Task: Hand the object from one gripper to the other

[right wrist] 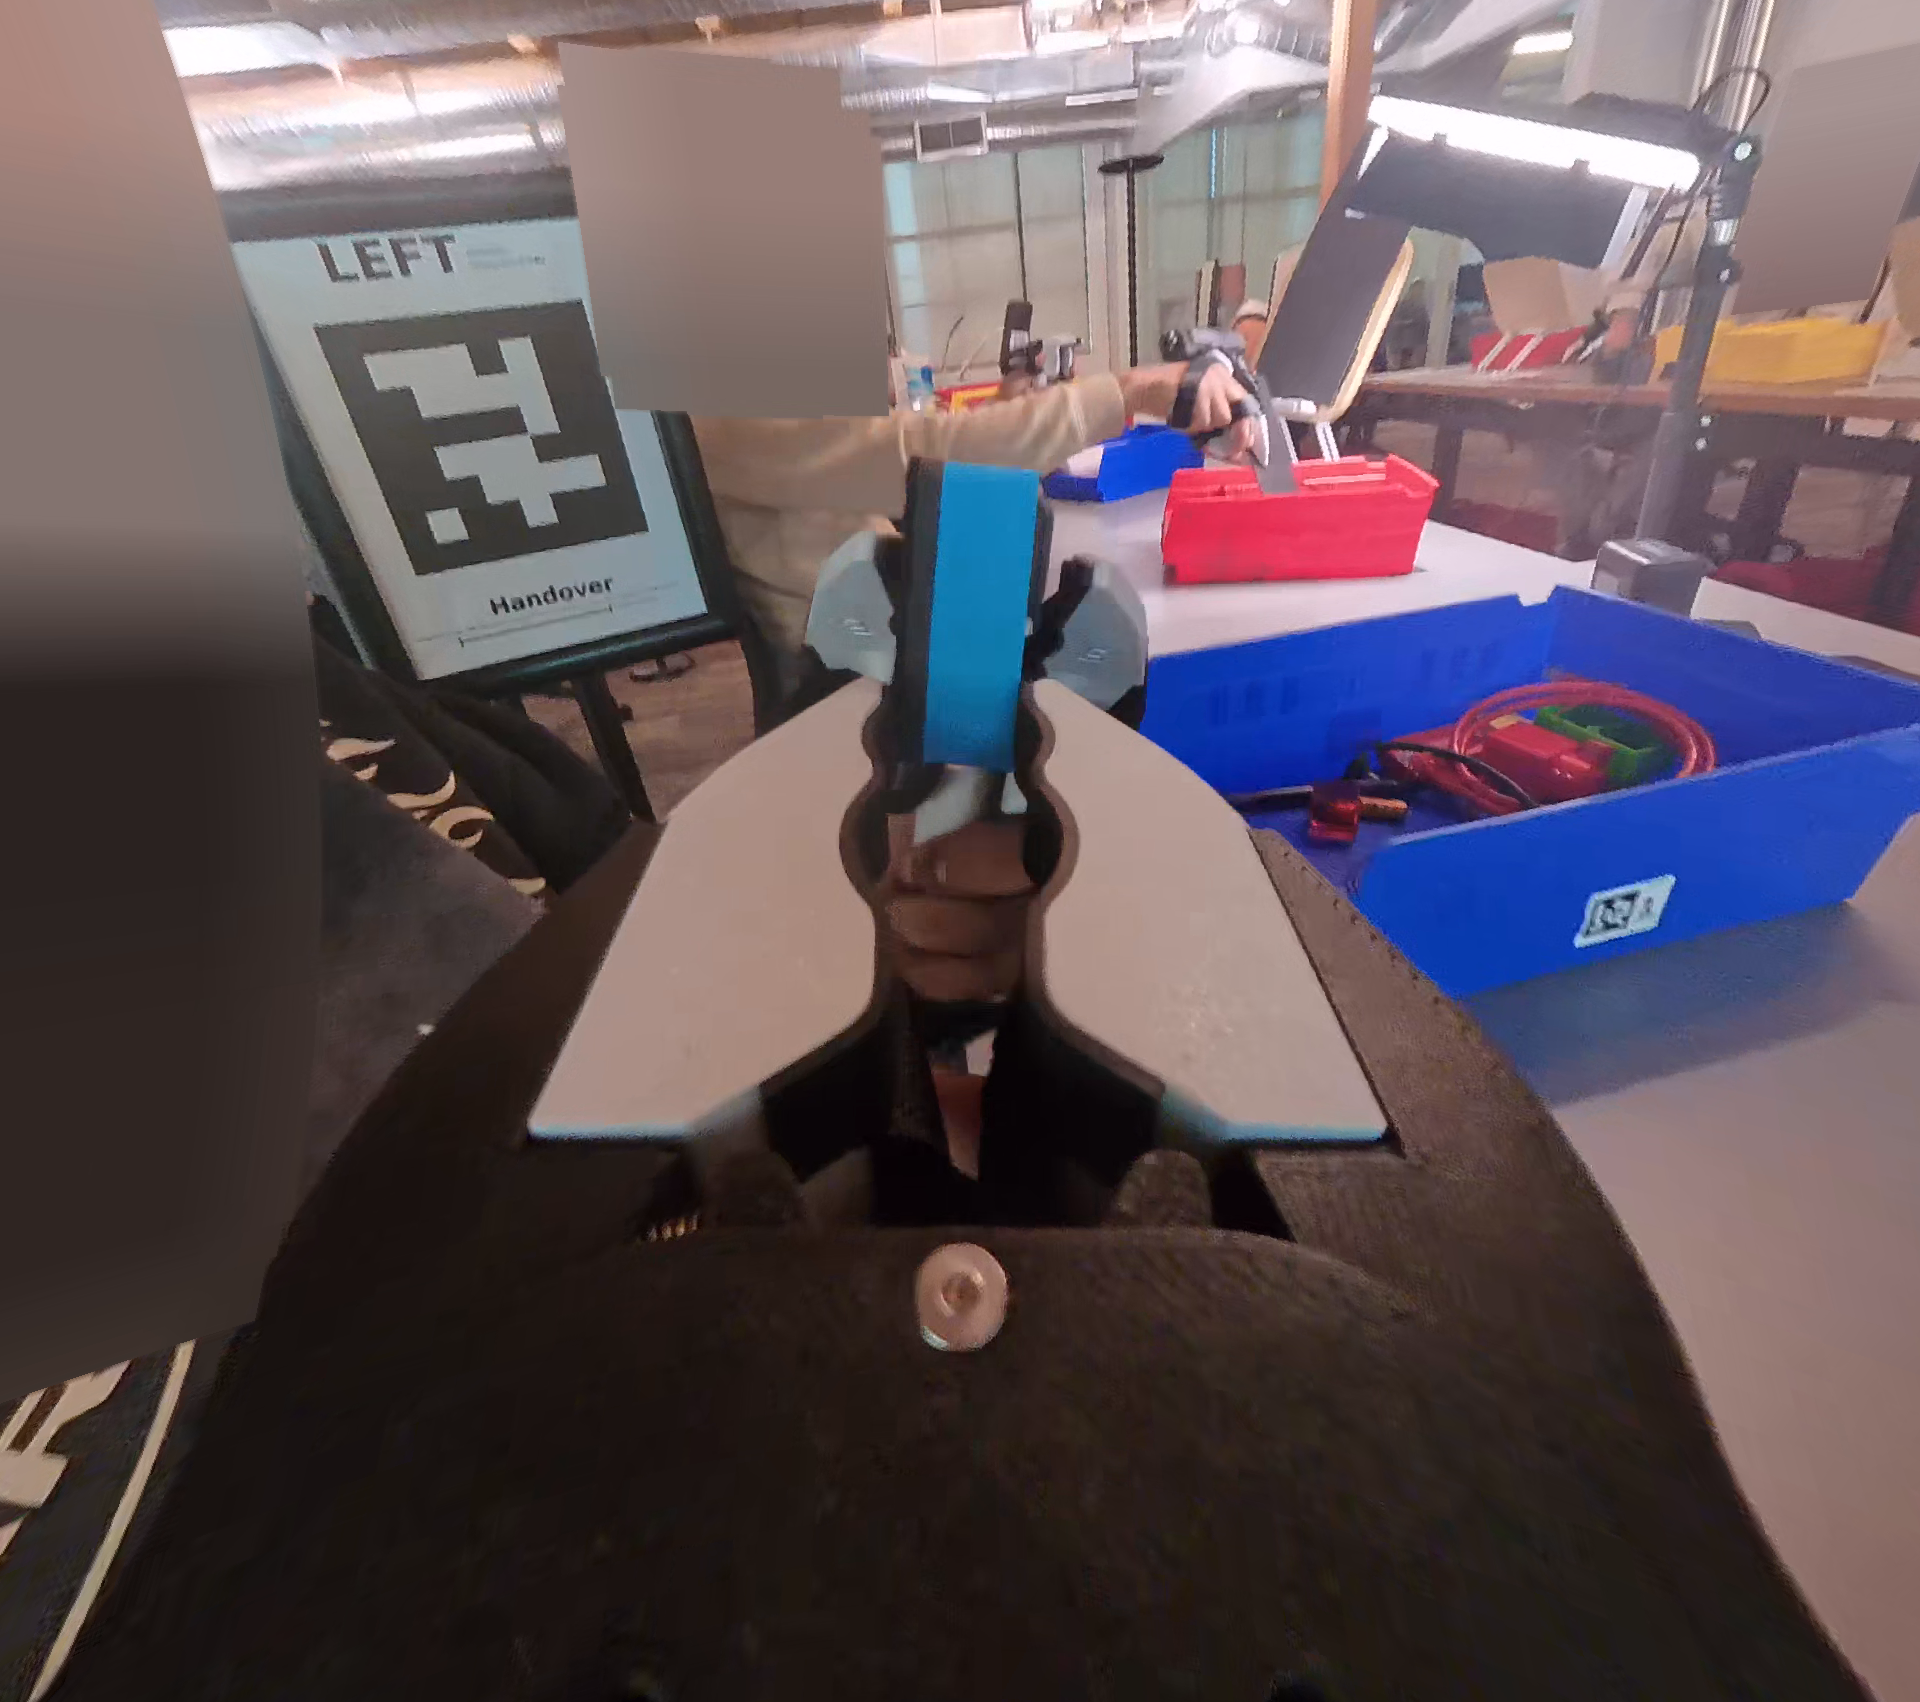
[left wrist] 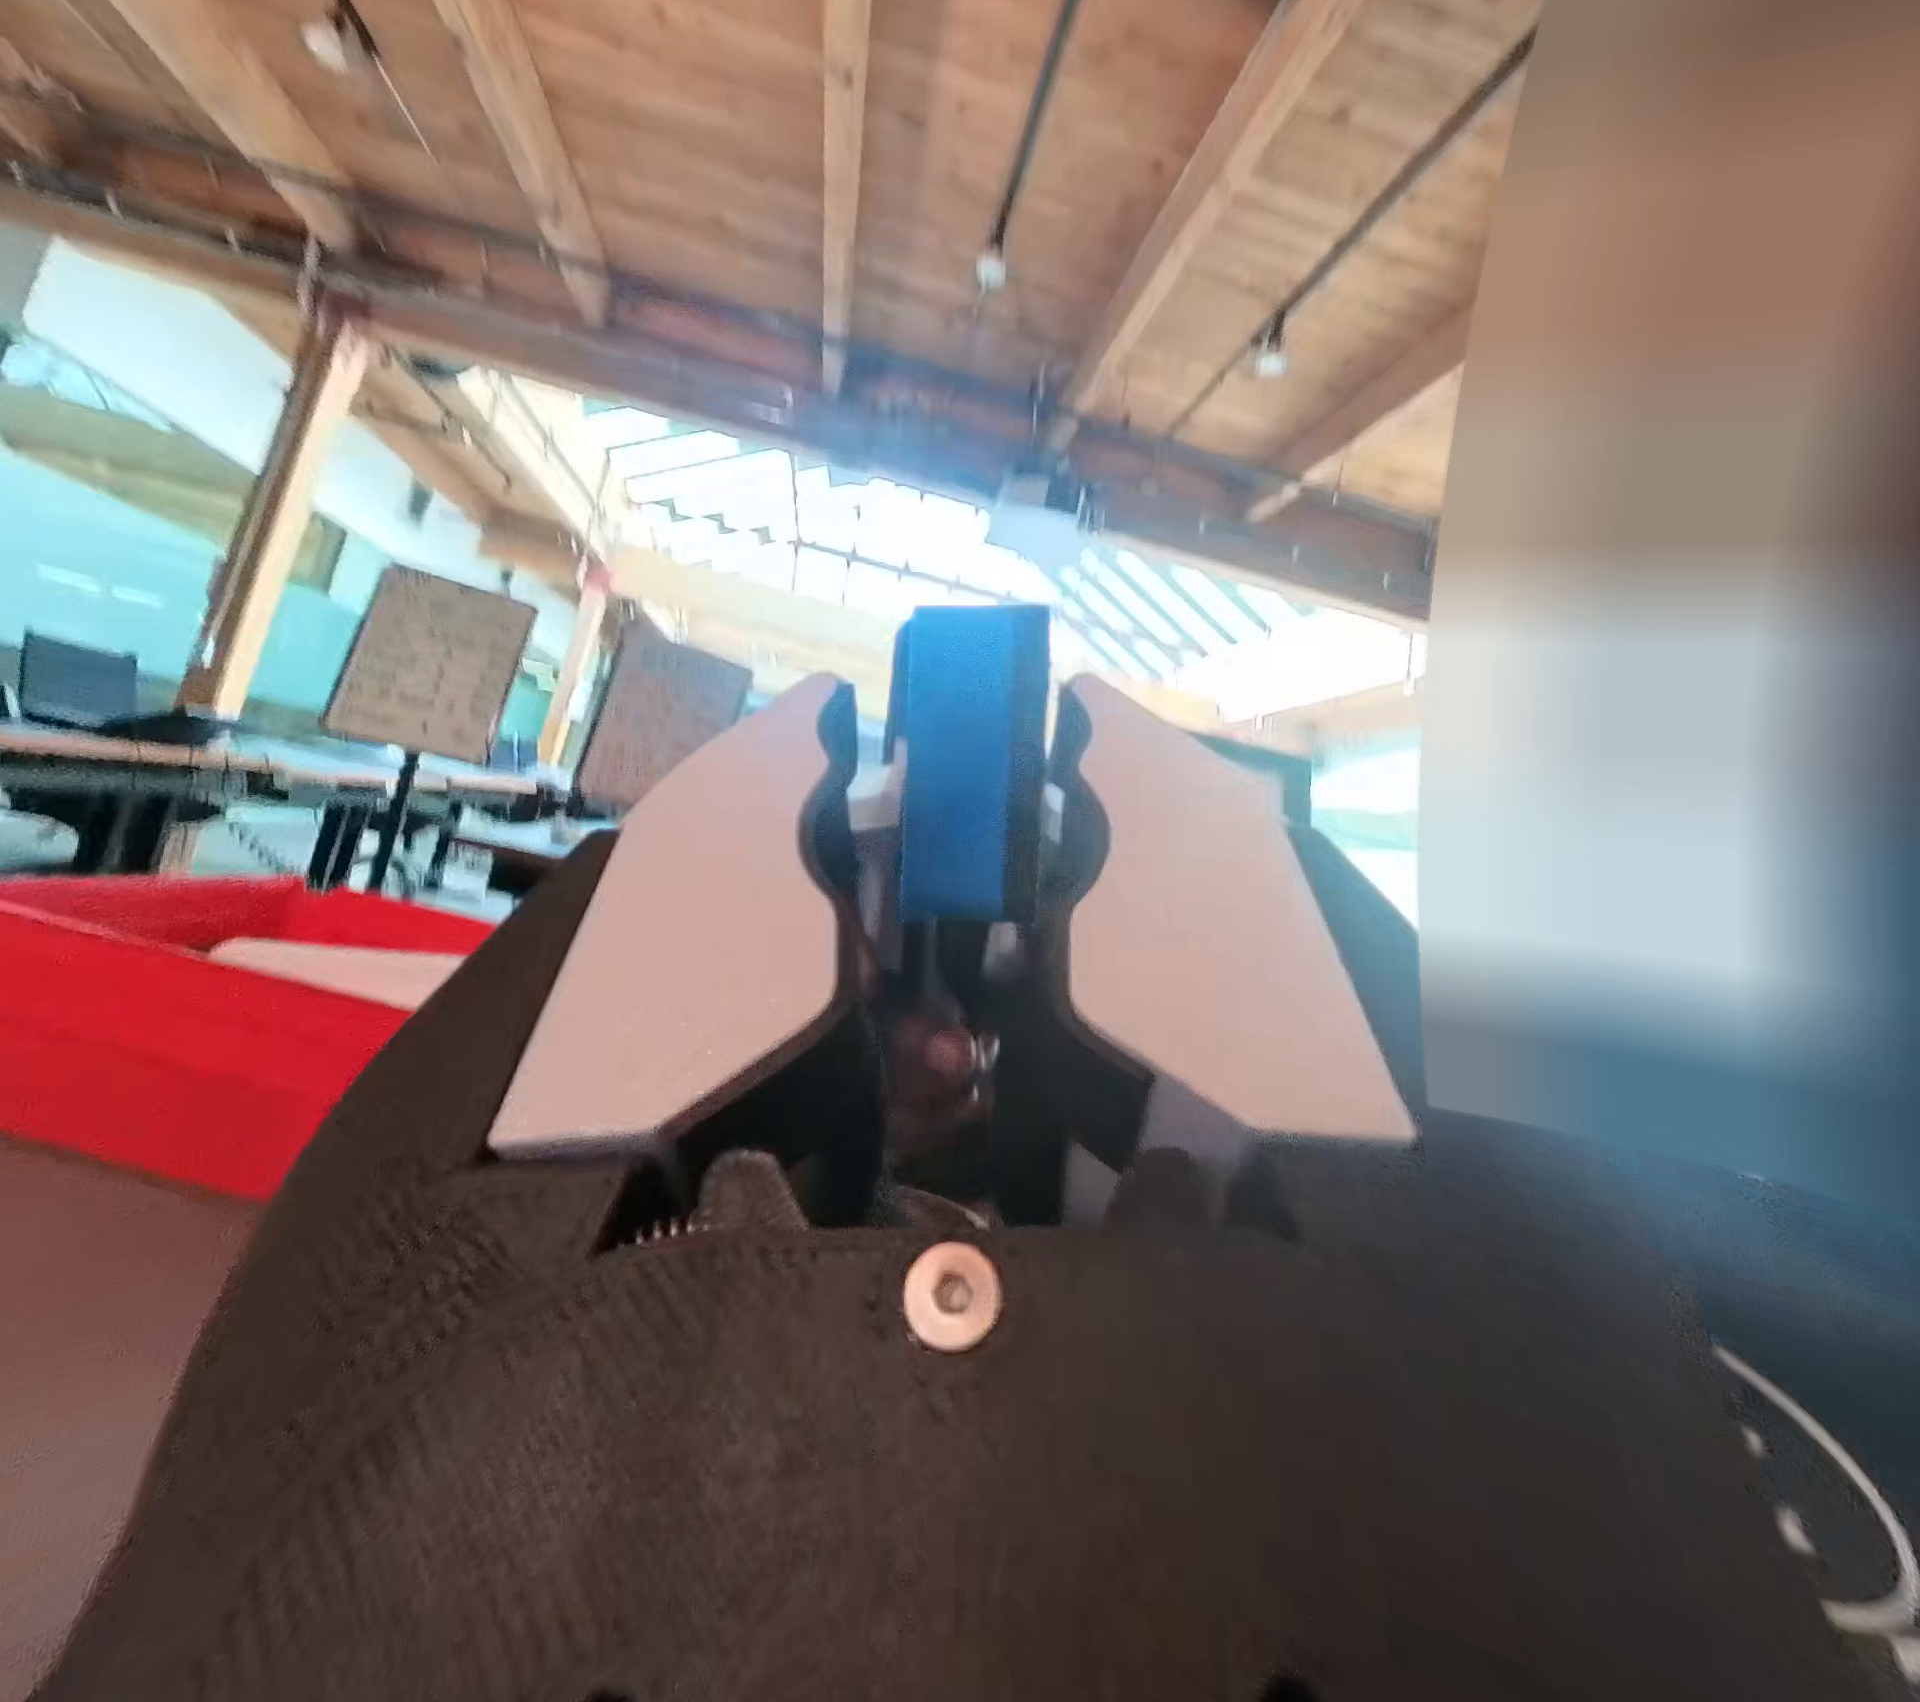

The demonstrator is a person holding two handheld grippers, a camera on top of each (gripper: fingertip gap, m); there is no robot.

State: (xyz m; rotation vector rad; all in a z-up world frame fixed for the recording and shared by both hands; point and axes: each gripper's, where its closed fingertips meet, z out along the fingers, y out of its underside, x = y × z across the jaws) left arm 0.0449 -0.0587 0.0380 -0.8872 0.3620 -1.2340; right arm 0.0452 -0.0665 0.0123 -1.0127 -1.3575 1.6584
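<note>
Both claws clamp one blue block (left wrist: 971, 779) (right wrist: 977, 624): left claw (left wrist: 961, 748) and right claw (right wrist: 961, 738), above the worktop (right wrist: 1714, 1133).

Beyond the right claw (right wrist: 956, 717), to its left, a white easel sign (right wrist: 468, 447) bears a black square marker with printed words above and below it. To the claw's right, a small coded sticker (right wrist: 1624, 909) sits on the blue bin's (right wrist: 1455, 914) front wall.

Tongs (left wrist: 966, 779): grey fingers (left wrist: 717, 925), black textured body (silver screw (left wrist: 952, 1305)).
</note>
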